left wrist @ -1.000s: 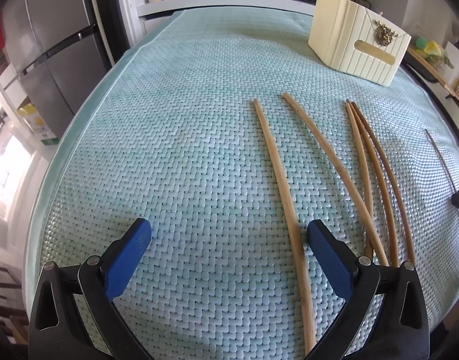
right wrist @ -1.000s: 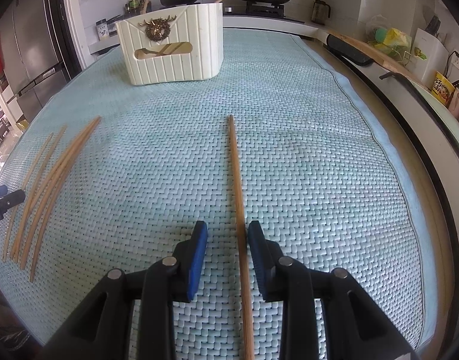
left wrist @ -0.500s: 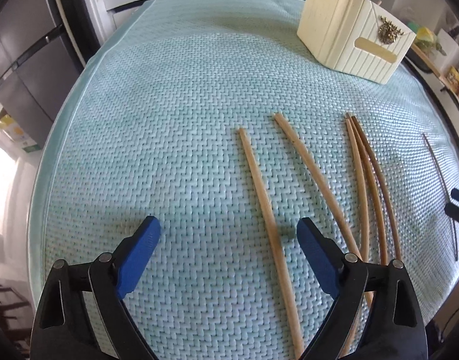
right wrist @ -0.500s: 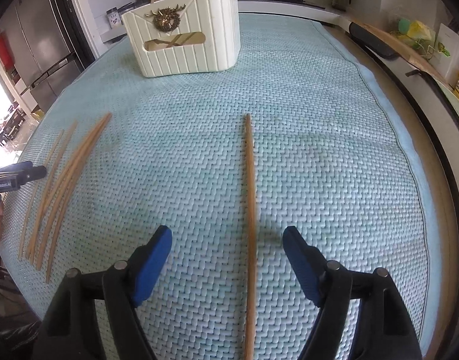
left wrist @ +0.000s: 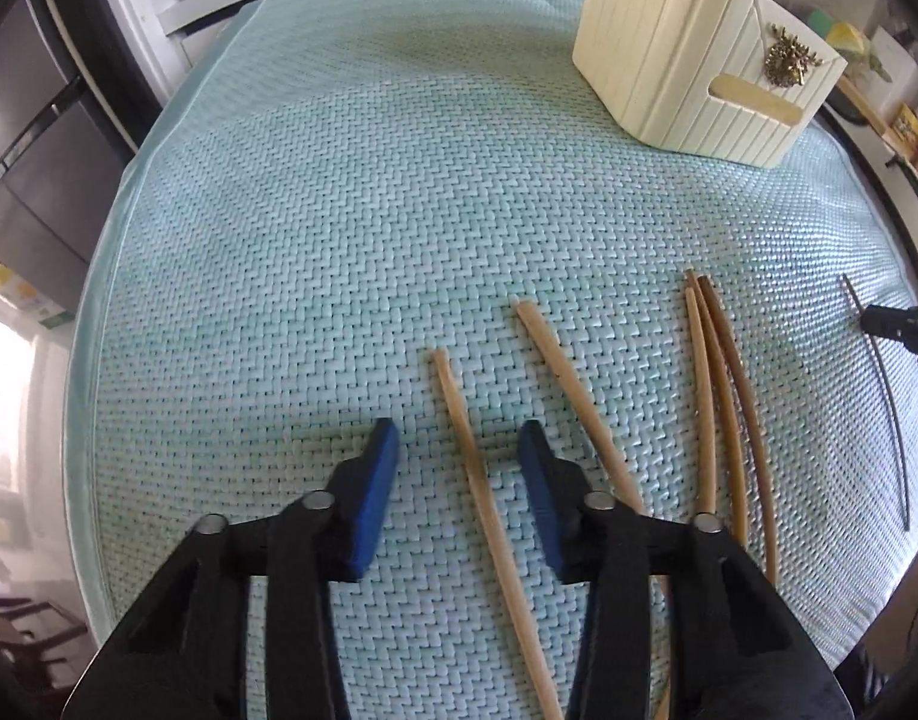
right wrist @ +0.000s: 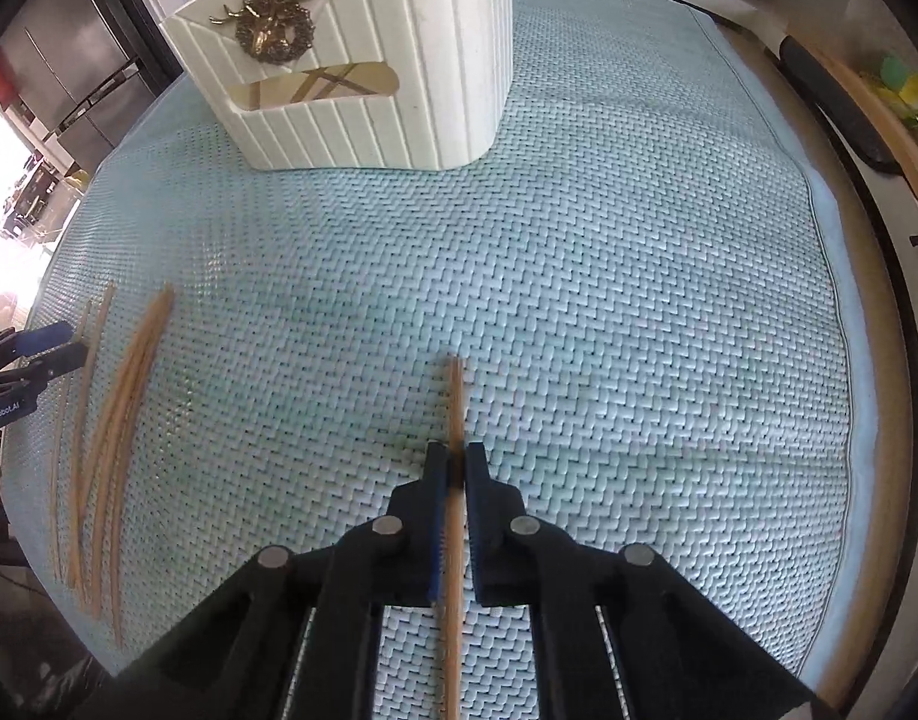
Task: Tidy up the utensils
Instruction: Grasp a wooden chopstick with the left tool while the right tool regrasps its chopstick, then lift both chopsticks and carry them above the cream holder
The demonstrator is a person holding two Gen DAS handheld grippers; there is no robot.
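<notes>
The right hand-held gripper is clamped on a chopstick lying on the woven mat. The left hand-held gripper is partly open around another chopstick, not touching it. A white holder stands farther back.

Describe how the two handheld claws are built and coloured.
Both the left claw and right claw have matte black plastic linkage arms with round silver pivot pins and flat blue pads on the inner finger faces. The right wrist view shows white "GenRobot.AI" lettering on the left one.
</notes>
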